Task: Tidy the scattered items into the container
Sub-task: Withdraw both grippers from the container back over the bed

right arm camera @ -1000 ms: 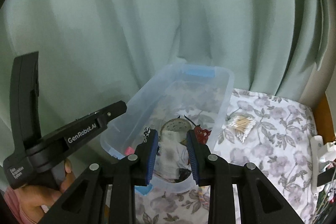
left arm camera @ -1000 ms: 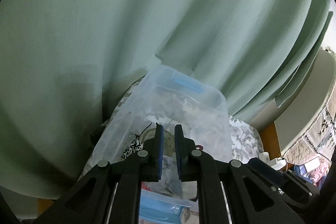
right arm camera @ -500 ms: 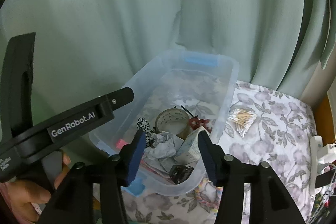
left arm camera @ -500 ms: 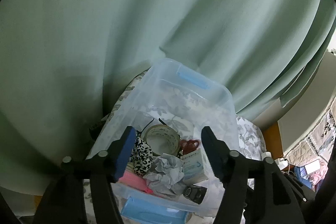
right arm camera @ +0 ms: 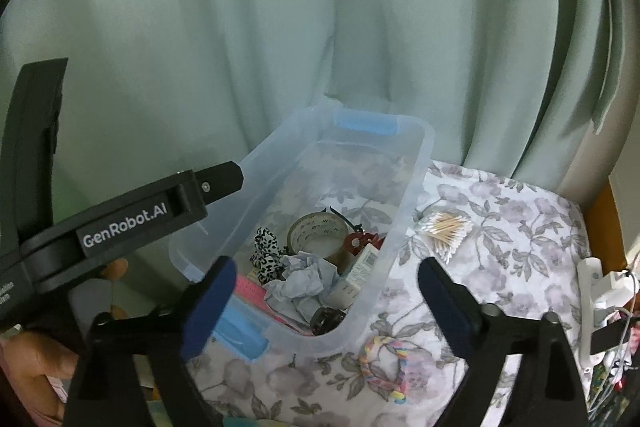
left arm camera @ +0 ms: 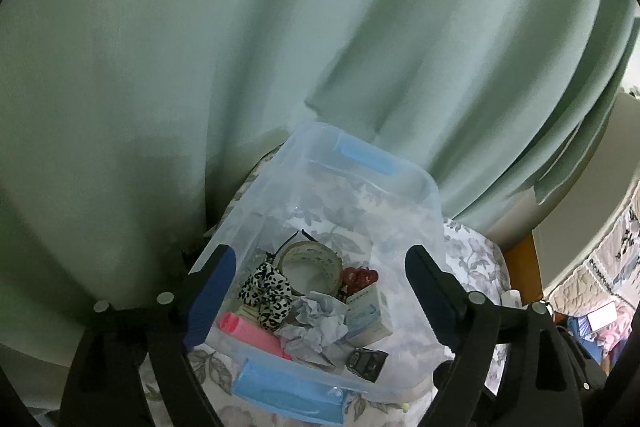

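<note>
A clear plastic container (left arm camera: 430, 187) with blue handles stands on a floral cloth. In it lie a tape roll (left arm camera: 312, 263), a leopard scrunchie (left arm camera: 266, 291), crumpled paper (left arm camera: 316, 323), a small box (left arm camera: 366, 315), a pink item (left arm camera: 248, 331) and a red clip (left arm camera: 358, 277). My left gripper (left arm camera: 320, 251) hovers over the container's near end with its jaws opening and nothing between the pads. My right gripper (right arm camera: 326, 265) hangs over the same container (right arm camera: 420, 163), jaws also opening, nothing gripped. Cotton swabs (right arm camera: 444, 229) and a colourful braided band (right arm camera: 384, 367) lie on the cloth outside it.
A pale green curtain (right arm camera: 320, 27) hangs right behind the container. A white power strip (right arm camera: 596, 283) lies at the cloth's right edge. The black body of the left tool (right arm camera: 120, 219), held by a hand (right arm camera: 36, 359), fills the left of the right wrist view.
Both pairs of jaws have gone from nearly shut to wide apart. The crumpled paper and the box, blurred between the fingers before, now lie in the container.
</note>
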Motion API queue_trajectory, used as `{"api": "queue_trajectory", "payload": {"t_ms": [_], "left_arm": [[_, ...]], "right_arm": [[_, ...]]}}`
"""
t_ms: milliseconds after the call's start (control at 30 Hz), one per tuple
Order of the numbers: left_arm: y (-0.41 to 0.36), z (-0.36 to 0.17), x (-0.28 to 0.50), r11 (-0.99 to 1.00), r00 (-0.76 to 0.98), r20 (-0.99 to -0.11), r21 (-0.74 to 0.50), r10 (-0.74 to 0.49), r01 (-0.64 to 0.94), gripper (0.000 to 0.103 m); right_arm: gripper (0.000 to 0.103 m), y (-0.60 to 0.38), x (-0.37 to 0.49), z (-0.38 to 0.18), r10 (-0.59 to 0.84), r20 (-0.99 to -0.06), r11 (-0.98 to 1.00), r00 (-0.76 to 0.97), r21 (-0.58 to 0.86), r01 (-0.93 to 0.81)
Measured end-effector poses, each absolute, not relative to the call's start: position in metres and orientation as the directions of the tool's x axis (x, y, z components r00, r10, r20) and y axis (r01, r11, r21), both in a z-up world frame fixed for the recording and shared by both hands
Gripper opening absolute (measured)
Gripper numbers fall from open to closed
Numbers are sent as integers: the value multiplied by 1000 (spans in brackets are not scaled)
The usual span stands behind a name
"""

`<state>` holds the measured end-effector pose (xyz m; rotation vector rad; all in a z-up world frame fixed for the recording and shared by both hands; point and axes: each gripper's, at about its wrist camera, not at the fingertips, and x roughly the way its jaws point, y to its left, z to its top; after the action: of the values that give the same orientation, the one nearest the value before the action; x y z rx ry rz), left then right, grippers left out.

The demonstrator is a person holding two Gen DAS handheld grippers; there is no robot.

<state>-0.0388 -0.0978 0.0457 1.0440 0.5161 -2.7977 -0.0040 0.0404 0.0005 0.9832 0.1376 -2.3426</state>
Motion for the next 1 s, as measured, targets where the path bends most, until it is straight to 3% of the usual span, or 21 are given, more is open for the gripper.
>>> {"api": "queue_trajectory", "payload": {"t_ms": [333, 433, 733, 1000], "left_arm": [[-63, 66, -23, -959, -779, -627, -213, -15, 190, 93], [-50, 70, -18, -964, -784, -620, -195, -20, 180, 102], [9, 76, -10, -989, -791, -611, -134, 28, 68, 103], [64, 57, -11, -993, -746, -660, -114, 95, -26, 103]], "right_arm": [[103, 86, 7, 15, -475, -634, -853, -610, 161, 496], [103, 108, 9, 18, -456, -620, -873, -639, 175, 455], [103, 185, 12, 21, -405, -588, -914, -700, 258, 312], [103, 239, 14, 13, -368, -588, -927, -720, 292, 235]]}}
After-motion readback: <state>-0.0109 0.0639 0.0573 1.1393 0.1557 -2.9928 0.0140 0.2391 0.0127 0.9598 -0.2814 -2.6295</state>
